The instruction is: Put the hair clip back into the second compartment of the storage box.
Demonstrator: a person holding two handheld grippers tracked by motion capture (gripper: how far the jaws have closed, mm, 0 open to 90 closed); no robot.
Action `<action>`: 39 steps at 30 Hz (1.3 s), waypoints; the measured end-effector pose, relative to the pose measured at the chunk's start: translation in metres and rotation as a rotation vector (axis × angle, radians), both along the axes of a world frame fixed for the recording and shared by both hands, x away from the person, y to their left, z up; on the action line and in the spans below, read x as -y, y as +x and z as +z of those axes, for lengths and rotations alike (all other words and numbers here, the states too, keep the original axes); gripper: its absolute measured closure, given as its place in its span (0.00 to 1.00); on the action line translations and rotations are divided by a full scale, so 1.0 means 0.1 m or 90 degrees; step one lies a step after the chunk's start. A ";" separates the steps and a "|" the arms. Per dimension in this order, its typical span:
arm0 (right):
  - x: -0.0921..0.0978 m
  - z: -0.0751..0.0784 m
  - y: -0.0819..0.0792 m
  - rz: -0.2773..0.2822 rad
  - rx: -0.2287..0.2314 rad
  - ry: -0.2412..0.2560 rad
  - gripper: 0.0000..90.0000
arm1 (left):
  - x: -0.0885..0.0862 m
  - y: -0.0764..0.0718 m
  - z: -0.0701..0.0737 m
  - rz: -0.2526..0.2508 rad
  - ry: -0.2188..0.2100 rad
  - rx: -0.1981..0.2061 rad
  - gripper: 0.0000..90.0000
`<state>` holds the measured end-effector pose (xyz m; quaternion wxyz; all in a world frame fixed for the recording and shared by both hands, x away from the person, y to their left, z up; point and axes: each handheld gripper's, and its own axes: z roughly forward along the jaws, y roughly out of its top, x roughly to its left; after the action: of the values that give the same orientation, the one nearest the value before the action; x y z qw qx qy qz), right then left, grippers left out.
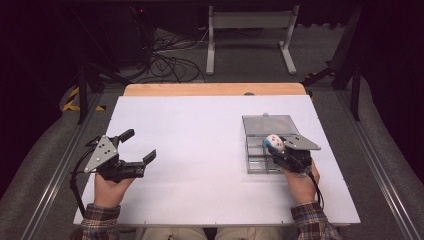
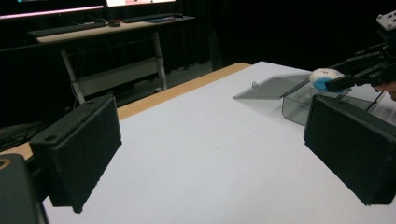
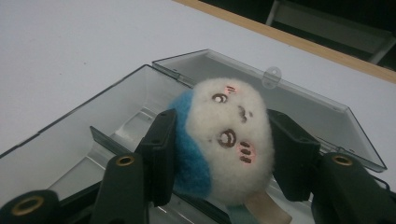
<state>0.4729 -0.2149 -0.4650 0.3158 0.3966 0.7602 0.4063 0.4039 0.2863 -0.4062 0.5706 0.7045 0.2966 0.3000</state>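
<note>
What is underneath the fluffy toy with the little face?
The open clear plastic box lies right below the plush toy, which the right gripper holds above it. The compartments that show look empty. The part directly under the toy and jaws is covered, so I cannot tell.

Cables (image 1: pixel 167 62) on the floor; white frame (image 1: pixel 250 37), perhaps a desk.

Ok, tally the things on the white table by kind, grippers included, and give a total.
Plush toy, white and blue: 1
Clear plastic box with open lid: 1
Grippers: 2, left gripper and right gripper
Total: 4
</note>
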 end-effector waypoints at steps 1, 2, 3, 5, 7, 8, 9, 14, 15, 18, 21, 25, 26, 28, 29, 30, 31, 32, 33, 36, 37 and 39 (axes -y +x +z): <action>0.00 0.00 0.00 -0.006 -0.003 -0.003 0.54 | 0.00 0.00 0.00 0.000 0.001 0.001 0.05; 0.00 -0.01 0.01 -0.012 -0.006 -0.007 0.54 | 0.00 0.00 0.00 0.000 0.000 0.000 0.05; 0.00 -0.01 0.01 -0.018 -0.010 -0.009 0.54 | 0.00 0.00 0.00 0.000 0.002 -0.001 0.05; 0.00 -0.02 0.02 -0.027 -0.017 -0.011 0.54 | 0.00 0.00 0.00 -0.001 0.002 -0.003 0.05; 0.00 -0.02 0.02 -0.031 -0.020 -0.010 0.54 | 0.00 0.00 0.00 -0.001 0.002 -0.003 0.05; 0.00 -0.02 0.02 -0.034 -0.022 -0.011 0.54 | 0.00 0.00 0.00 -0.001 0.002 -0.001 0.05; 0.00 -0.02 0.03 -0.036 -0.026 -0.012 0.54 | 0.00 0.00 0.00 -0.002 0.001 -0.001 0.05; -0.02 -0.03 0.04 -0.045 -0.036 -0.026 0.54 | 0.00 0.00 0.01 -0.002 0.002 0.001 0.05; -0.02 -0.04 0.04 -0.047 -0.040 -0.027 0.53 | 0.00 0.00 0.01 -0.002 0.001 0.000 0.05; -0.03 -0.05 0.05 -0.058 -0.046 -0.034 0.53 | 0.00 0.00 0.01 -0.002 0.002 0.001 0.05; -0.05 -0.05 0.05 -0.062 -0.048 -0.038 0.53 | 0.00 -0.01 0.01 -0.002 0.000 0.001 0.05; -0.07 -0.06 0.06 -0.066 -0.057 -0.046 0.52 | 0.00 -0.01 0.01 -0.003 0.000 0.001 0.05; -0.07 -0.07 0.06 -0.066 -0.058 -0.046 0.52 | 0.00 -0.01 0.01 -0.003 0.000 0.000 0.05; -0.07 -0.07 0.06 -0.062 -0.058 -0.046 0.51 | 0.00 -0.01 0.01 -0.003 0.000 0.001 0.05; -0.07 -0.07 0.06 -0.062 -0.060 -0.047 0.51 | 0.00 -0.01 0.01 -0.003 0.000 0.001 0.05; -0.07 -0.07 0.07 -0.060 -0.062 -0.046 0.50 | 0.00 -0.01 0.01 -0.002 0.001 0.002 0.05; -0.07 -0.08 0.07 -0.058 -0.063 -0.047 0.50 | 0.00 -0.01 0.01 -0.001 0.001 0.002 0.05; -0.07 -0.08 0.07 -0.058 -0.062 -0.046 0.50 | 0.00 -0.01 0.01 -0.001 0.001 0.002 0.05; -0.07 -0.08 0.07 -0.059 -0.064 -0.044 0.49 | 0.00 -0.01 0.01 -0.001 0.001 0.001 0.05; -0.06 -0.08 0.07 -0.062 -0.062 -0.044 0.46 | 0.00 -0.01 0.02 -0.003 0.002 0.002 0.05; -0.06 -0.07 0.07 -0.061 -0.063 -0.043 0.45 | 0.00 -0.01 0.02 -0.003 0.002 0.003 0.05; -0.06 -0.07 0.07 -0.063 -0.060 -0.043 0.43 | 0.00 -0.01 0.01 -0.002 -0.001 0.003 0.05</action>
<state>0.4798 -0.2086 -0.4725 0.3125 0.4412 0.7671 0.3454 0.4031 0.2864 -0.4049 0.5723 0.7039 0.2946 0.3004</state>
